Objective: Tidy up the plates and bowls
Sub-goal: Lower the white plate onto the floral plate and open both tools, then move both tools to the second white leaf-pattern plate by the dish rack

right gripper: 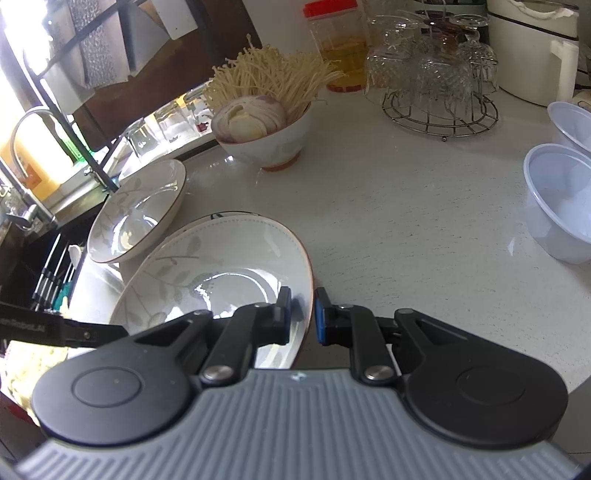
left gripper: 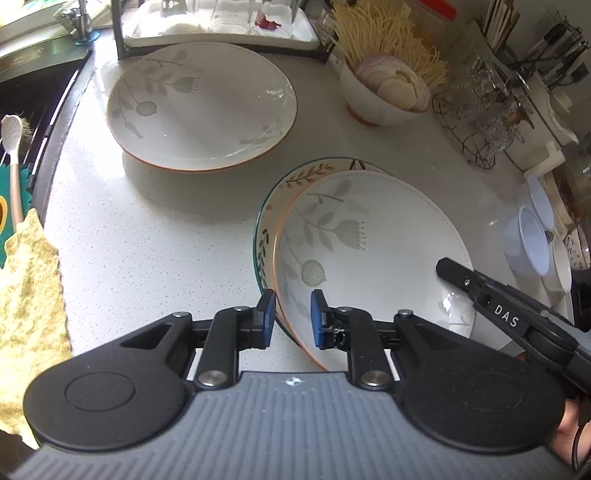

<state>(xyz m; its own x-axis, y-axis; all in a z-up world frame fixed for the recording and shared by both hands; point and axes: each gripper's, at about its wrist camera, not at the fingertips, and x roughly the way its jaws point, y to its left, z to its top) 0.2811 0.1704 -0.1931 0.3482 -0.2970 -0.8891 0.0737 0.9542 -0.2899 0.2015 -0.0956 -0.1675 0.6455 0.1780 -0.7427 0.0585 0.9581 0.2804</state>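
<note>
- The leaf-patterned plate [left gripper: 369, 251] with the orange edge sits tilted on top of a green-rimmed plate [left gripper: 291, 181], offset toward the right so the lower one shows only as a crescent on the far left side; both are on the white speckled table [left gripper: 147, 236].
- The top plate's near-left rim runs between the fingers of the left gripper [left gripper: 292, 318]: one blue pad is outside the rim, the other inside the well. A narrow gap shows at each pad, so the jaws look closed down around the rim but not clearly clamped.
- The right gripper [right gripper: 302, 314] straddles the opposite, right-hand rim of the same plate [right gripper: 221, 266], again with one pad inside and one outside, nearly closed; whether it presses the rim I cannot tell.
- So the plate lies directly ahead of both grippers, caught between them across its width, and a lift would turn on both rims rising together.
- A second leaf-patterned plate [left gripper: 201, 105] lies alone farther off to the left, near the dish rack [left gripper: 221, 33]; it is probably where the stack is meant to go.
- A bowl of onion and enoki mushrooms [left gripper: 384, 92] stands beyond, clear of that path.
</note>
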